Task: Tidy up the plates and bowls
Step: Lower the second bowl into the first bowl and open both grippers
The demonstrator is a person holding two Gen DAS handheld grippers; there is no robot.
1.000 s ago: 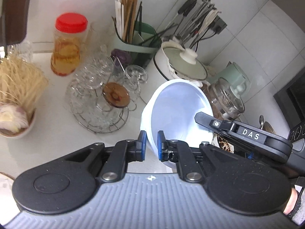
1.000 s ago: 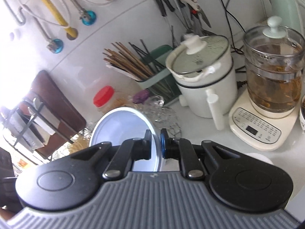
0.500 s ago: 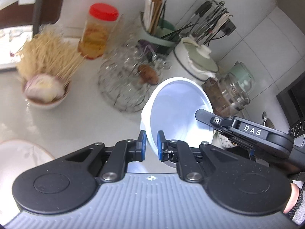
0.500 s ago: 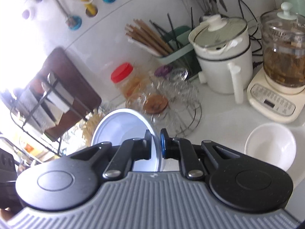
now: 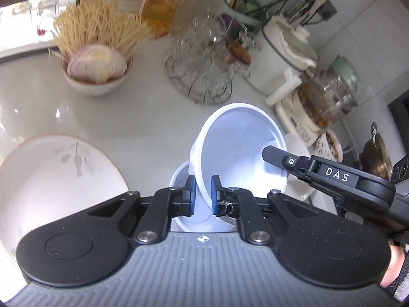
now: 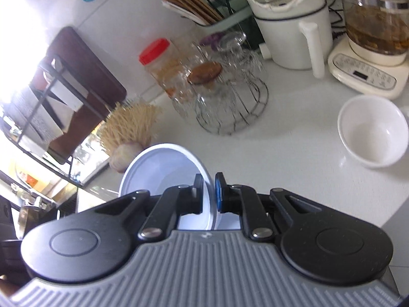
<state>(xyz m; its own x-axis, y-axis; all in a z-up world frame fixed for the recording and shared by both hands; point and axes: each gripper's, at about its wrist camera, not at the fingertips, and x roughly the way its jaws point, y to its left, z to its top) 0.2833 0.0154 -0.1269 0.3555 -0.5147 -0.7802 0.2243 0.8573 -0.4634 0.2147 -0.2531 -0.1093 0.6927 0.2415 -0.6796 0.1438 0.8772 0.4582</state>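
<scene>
Pale tabletop [image 5: 143,117] spread beneath everything, glossy and crowded toward the tiled wall. Large white plate [image 5: 51,179] with a faint leaf print and thin rim line, flat at the lower left of the left wrist view. Held above the tabletop in both tools: a white plastic bowl [image 5: 242,151], tilted on edge with its mouth turned sideways. Left gripper [image 5: 203,195] with jaws clamped on the bowl's near rim, one blue pad inside, one outside; beneath it, part of another white vessel [image 5: 179,176], its nature unclear. Right gripper [image 6: 208,194] with jaws likewise clamped on the same bowl [image 6: 163,168], at the opposite rim, its black finger reaching into the left view at the right. Farther back, a white lidded pot [image 6: 288,25], a glass kettle [image 6: 375,18] on a cream base, a wire rack of glasses [image 6: 225,92]. Nearer the right edge, an upright small white bowl [image 6: 373,130] well apart from the held one. Beside the plate's far side, a bowl of onion and dry noodles [image 5: 97,61]; behind, a red-capped jar [image 6: 163,64].
</scene>
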